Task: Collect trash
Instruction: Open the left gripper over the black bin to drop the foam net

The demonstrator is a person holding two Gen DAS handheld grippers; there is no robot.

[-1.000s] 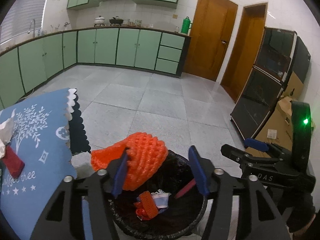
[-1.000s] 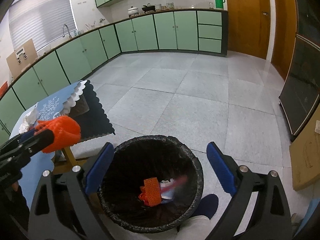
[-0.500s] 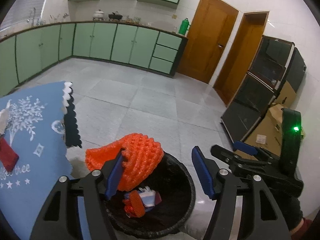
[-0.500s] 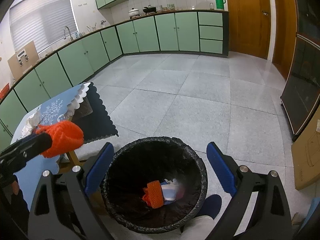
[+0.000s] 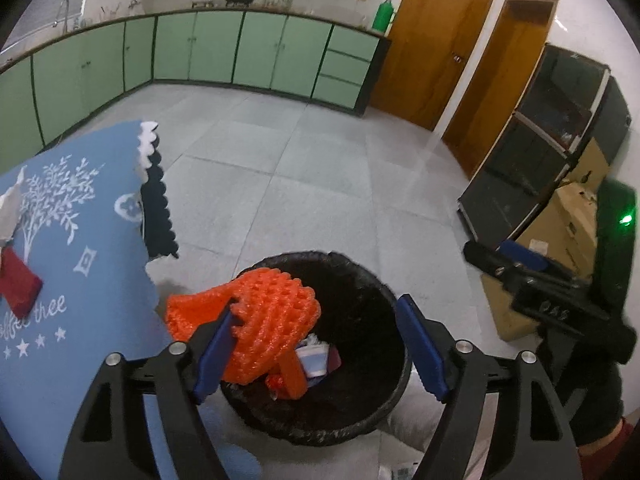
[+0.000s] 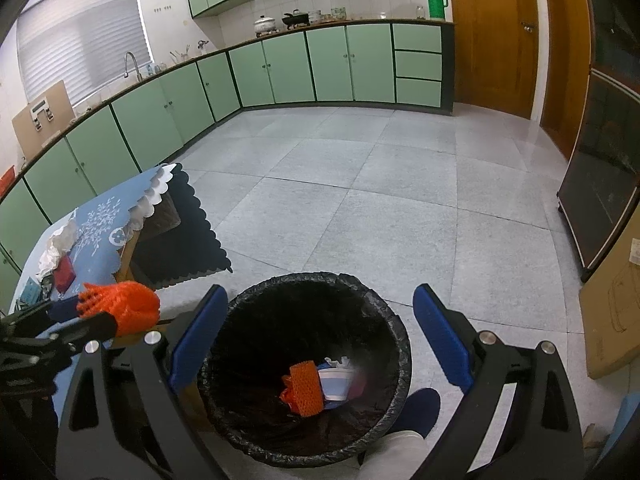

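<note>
A home kitchen is shown. Pale green cabinets are run along two walls under a worktop, where a sink tap, a white pot, a black pan and a green flask are set (wall cupboards hang above). The floor is laid with grey tiles, and wooden doors are seen beyond.
</note>
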